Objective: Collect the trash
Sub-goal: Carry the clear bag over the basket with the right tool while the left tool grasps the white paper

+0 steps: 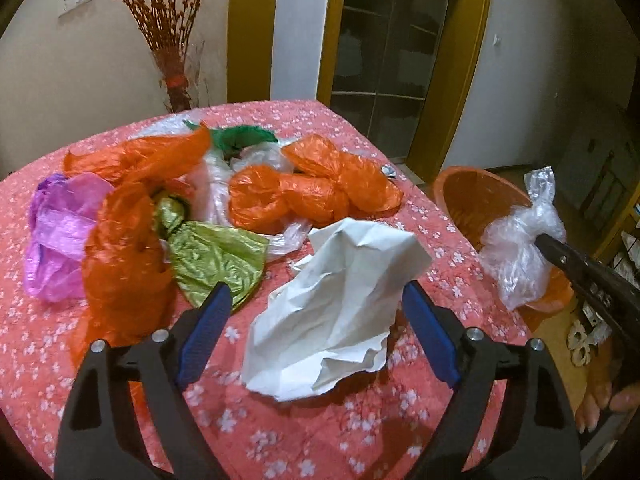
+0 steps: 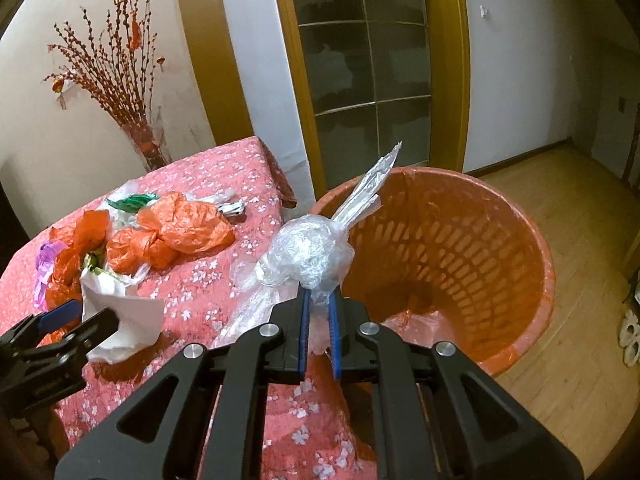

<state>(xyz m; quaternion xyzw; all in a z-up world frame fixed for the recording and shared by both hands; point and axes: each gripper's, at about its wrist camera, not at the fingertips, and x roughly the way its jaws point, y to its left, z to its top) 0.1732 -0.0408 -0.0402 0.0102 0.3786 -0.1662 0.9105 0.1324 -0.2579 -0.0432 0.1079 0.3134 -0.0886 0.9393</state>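
Clear plastic bag (image 2: 308, 256) is hanging pinched in the right gripper (image 2: 320, 312), at mid-frame just left of the orange basket (image 2: 532, 264). White crumpled paper (image 1: 340, 304) is lying on the pink flowered tablecloth (image 1: 360, 432), sitting between the spread fingers (image 1: 208, 328) of the left gripper (image 1: 316, 332), untouched by either.

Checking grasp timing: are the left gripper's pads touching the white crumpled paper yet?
Cannot tell. In the left wrist view the left gripper straddles the white crumpled paper; its right pad meets the paper's edge without a visible gap.
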